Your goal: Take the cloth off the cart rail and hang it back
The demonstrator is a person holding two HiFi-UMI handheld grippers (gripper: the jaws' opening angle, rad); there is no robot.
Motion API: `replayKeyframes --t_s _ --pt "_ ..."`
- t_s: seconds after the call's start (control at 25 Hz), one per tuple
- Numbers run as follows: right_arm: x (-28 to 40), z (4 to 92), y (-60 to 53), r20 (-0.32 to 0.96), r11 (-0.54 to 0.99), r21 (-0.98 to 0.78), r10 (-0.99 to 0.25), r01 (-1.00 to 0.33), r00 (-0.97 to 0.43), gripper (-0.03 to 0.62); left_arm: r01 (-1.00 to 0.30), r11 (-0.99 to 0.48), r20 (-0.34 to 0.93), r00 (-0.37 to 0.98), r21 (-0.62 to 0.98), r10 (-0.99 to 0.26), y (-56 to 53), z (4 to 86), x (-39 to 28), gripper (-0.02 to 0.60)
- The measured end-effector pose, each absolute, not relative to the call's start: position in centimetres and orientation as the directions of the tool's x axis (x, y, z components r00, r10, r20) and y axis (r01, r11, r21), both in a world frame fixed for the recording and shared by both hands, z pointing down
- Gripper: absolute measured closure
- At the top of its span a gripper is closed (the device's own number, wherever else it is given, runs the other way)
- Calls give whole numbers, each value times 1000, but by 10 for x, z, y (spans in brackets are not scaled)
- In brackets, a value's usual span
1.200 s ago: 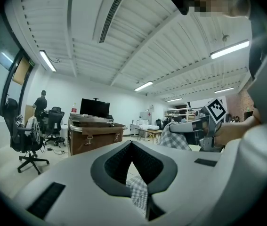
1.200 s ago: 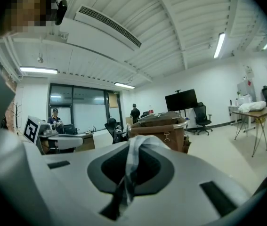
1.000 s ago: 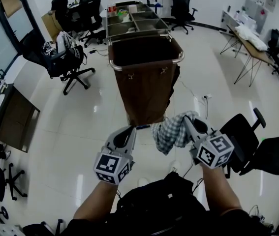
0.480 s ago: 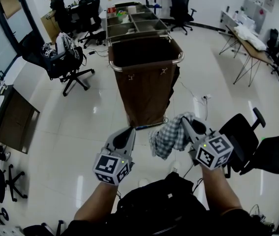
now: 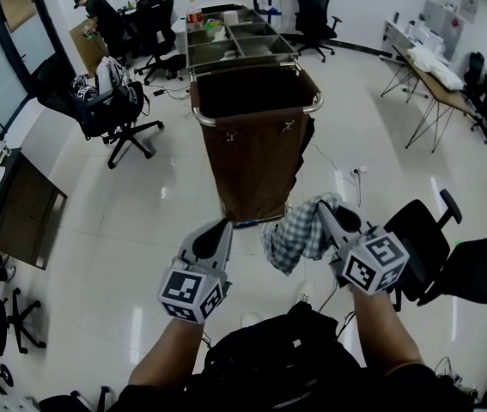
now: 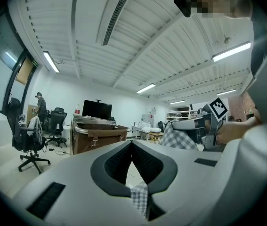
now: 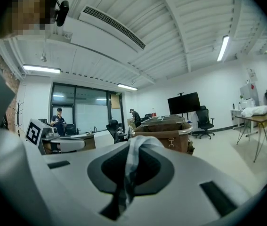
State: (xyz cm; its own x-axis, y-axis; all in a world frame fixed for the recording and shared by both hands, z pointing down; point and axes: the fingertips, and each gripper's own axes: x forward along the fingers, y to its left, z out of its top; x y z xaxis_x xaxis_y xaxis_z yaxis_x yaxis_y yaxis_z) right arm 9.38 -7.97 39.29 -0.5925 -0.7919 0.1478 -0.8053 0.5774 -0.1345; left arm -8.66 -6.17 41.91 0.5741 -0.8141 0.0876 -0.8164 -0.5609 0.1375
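The checked cloth (image 5: 297, 233) hangs bunched in the air in front of the cart, with my right gripper (image 5: 327, 215) shut on its upper edge. In the right gripper view a strip of the cloth (image 7: 132, 166) runs up between the jaws. The cart's metal rail (image 5: 257, 112) rims a brown bag (image 5: 256, 166) and is bare. My left gripper (image 5: 223, 227) is level with the right one, left of the cloth and apart from it, jaws together. A sliver of checked fabric (image 6: 140, 197) shows low in its jaw slit; I cannot tell if it is pinched.
A black office chair (image 5: 436, 247) stands close on the right and another (image 5: 110, 101) at the back left. Desks (image 5: 436, 71) line the right wall. A person (image 5: 97, 15) stands at the far back left. A shelf unit (image 5: 234, 37) is behind the cart.
The left gripper has sunk a little and drifted left. The cloth and right gripper have hardly moved. The person at the back has shifted.
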Motion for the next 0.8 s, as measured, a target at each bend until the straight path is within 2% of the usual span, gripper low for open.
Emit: replayKeyframes --t_s 0.36,0.8 --pt "78 350 -110 108 601 -91 -787 -794 -608 571 -826 -560 61 564 67 -824 -85 392 -106 582" --pt "70 271 -183 -22 641 -93 -767 -762 -642 571 -861 -508 -13 508 -7 -861 -148 338 -139 583"
